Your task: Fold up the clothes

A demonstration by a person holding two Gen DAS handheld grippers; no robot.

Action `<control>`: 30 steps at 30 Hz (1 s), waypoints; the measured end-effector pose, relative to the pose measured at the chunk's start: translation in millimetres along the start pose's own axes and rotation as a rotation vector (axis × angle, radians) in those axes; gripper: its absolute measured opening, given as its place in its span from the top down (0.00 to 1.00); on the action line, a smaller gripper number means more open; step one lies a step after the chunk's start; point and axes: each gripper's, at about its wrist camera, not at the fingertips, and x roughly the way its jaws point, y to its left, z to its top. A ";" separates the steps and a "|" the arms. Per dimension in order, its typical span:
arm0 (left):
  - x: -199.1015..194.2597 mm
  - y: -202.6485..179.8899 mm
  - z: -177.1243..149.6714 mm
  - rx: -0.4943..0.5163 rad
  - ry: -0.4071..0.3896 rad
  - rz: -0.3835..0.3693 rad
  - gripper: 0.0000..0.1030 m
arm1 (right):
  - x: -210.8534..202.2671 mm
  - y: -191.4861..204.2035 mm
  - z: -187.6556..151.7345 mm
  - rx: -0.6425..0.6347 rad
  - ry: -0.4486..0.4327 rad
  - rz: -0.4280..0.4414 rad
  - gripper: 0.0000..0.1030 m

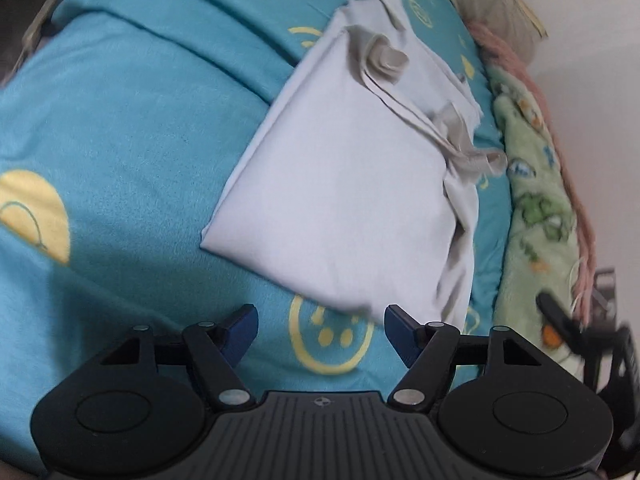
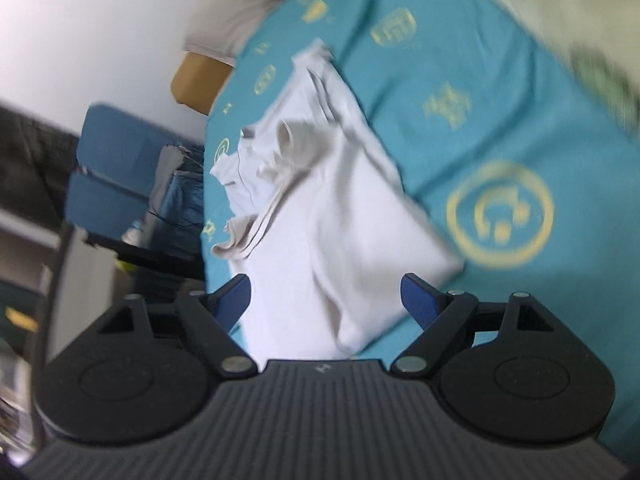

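Note:
A white garment (image 1: pixel 344 196) lies folded into a rough rectangle on a teal blanket (image 1: pixel 132 128) with yellow prints. Its bunched grey-white hems and collar sit along the far and right edge. My left gripper (image 1: pixel 320 330) is open and empty, just short of the garment's near corner. In the right wrist view the same garment (image 2: pixel 336 220) lies between and beyond the open fingers of my right gripper (image 2: pixel 326 300), which holds nothing. The right gripper also shows blurred at the right edge of the left wrist view (image 1: pixel 576 328).
A green patterned blanket (image 1: pixel 532 200) and a pink fabric strip (image 1: pixel 576 184) lie along the white wall on the right. A grey pillow (image 2: pixel 236 12) lies at the bed's head. Blue furniture (image 2: pixel 116 172) stands beside the bed edge.

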 end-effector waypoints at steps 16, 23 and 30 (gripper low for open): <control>-29.4 13.1 1.5 -0.141 -0.259 -0.096 0.96 | 74.8 -9.4 -35.4 0.252 0.206 0.146 0.27; -54.3 4.6 -2.8 -0.123 -0.347 -0.163 0.97 | 47.4 -32.7 -19.9 0.332 0.002 0.026 0.86; -55.0 10.0 -5.9 -0.143 -0.326 -0.166 0.97 | 14.9 -38.4 -8.9 0.336 -0.142 -0.051 0.86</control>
